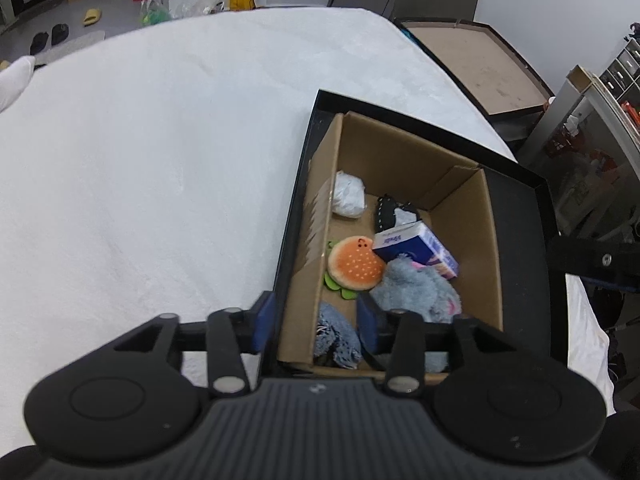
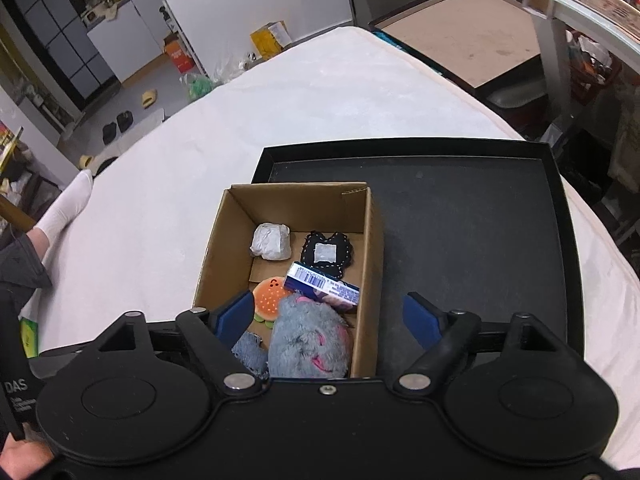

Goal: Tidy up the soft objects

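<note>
A cardboard box stands in a black tray on a white bed. Inside lie a burger plush, a grey plush, a blue tissue pack, a white bundle, a black stitched pouch and a denim cloth. My left gripper is open and straddles the box's near left wall, with the denim cloth loose below it. My right gripper stands open above the grey plush, one finger inside the box, the other over the tray. Neither holds anything.
The white bed cover spreads wide to the left and beyond the tray. A person's white-socked foot rests at the bed's left edge. A framed brown board and shelving stand off the bed's far right side.
</note>
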Demonstrator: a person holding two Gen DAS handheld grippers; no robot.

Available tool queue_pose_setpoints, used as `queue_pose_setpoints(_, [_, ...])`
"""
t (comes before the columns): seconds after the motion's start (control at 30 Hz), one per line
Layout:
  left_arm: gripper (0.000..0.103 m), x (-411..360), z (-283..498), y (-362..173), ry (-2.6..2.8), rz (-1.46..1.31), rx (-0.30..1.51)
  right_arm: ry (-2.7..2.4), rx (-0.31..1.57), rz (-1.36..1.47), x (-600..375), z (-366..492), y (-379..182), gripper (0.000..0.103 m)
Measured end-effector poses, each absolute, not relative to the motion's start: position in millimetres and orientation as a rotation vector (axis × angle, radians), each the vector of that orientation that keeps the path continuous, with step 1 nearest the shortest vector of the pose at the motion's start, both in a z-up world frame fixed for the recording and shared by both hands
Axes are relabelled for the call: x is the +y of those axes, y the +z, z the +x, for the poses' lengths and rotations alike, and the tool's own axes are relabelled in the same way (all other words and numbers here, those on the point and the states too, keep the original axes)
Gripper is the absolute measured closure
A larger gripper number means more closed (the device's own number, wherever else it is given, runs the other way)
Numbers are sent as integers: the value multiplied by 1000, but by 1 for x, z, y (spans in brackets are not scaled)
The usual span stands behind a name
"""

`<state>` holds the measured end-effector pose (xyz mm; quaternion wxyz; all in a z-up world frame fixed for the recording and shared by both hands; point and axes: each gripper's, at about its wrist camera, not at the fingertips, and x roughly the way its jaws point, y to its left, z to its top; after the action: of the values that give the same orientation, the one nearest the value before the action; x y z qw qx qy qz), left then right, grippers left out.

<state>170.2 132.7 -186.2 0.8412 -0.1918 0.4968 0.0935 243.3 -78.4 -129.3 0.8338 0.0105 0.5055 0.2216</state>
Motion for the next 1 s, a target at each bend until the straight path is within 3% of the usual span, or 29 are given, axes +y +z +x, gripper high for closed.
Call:
queue_pose_setpoints(0.37, [26,110,155,-140,179,-339,1026,437,1055,164,-128,226,-116,4])
queue_pose_setpoints(0.5, [24,104,149,-125,172,-327,1016,412,1040,186,-144,217,-111,0])
queue_pose_setpoints(1.0, [12,77,102,-70,159,-262,917,408,945,252,-179,172,-84,0])
